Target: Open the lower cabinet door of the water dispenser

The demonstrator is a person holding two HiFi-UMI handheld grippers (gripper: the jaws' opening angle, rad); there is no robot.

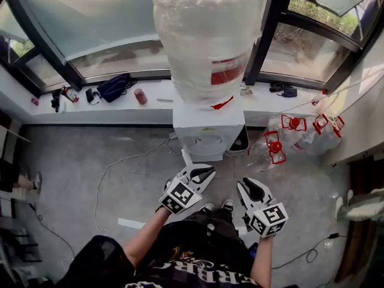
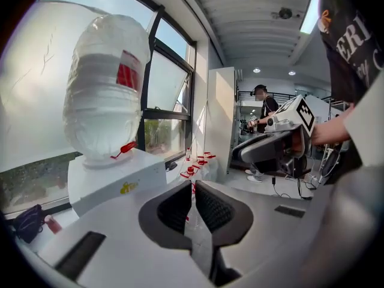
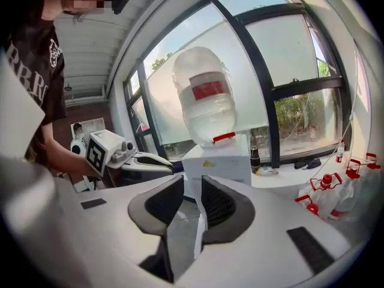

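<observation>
The white water dispenser (image 1: 207,134) stands on the floor below me, with a big wrapped water bottle (image 1: 204,35) upside down on top. I see it from above, so its lower cabinet door is hidden. My left gripper (image 1: 203,174) hovers just in front of the dispenser's left side. Its jaws are shut, with only a thin slit and nothing between them (image 2: 192,191). My right gripper (image 1: 252,189) is held to the right, a little farther back. Its jaws stand partly apart and hold nothing (image 3: 192,188). Both point slightly down, level with the dispenser top (image 3: 219,161).
Several empty bottles with red caps (image 1: 294,134) lie on the floor right of the dispenser. A window sill behind carries a dark bag (image 1: 114,86) and small items. A white cable (image 1: 114,167) runs across the grey floor. Other people's feet show at the left (image 1: 27,182) and right (image 1: 360,206) edges.
</observation>
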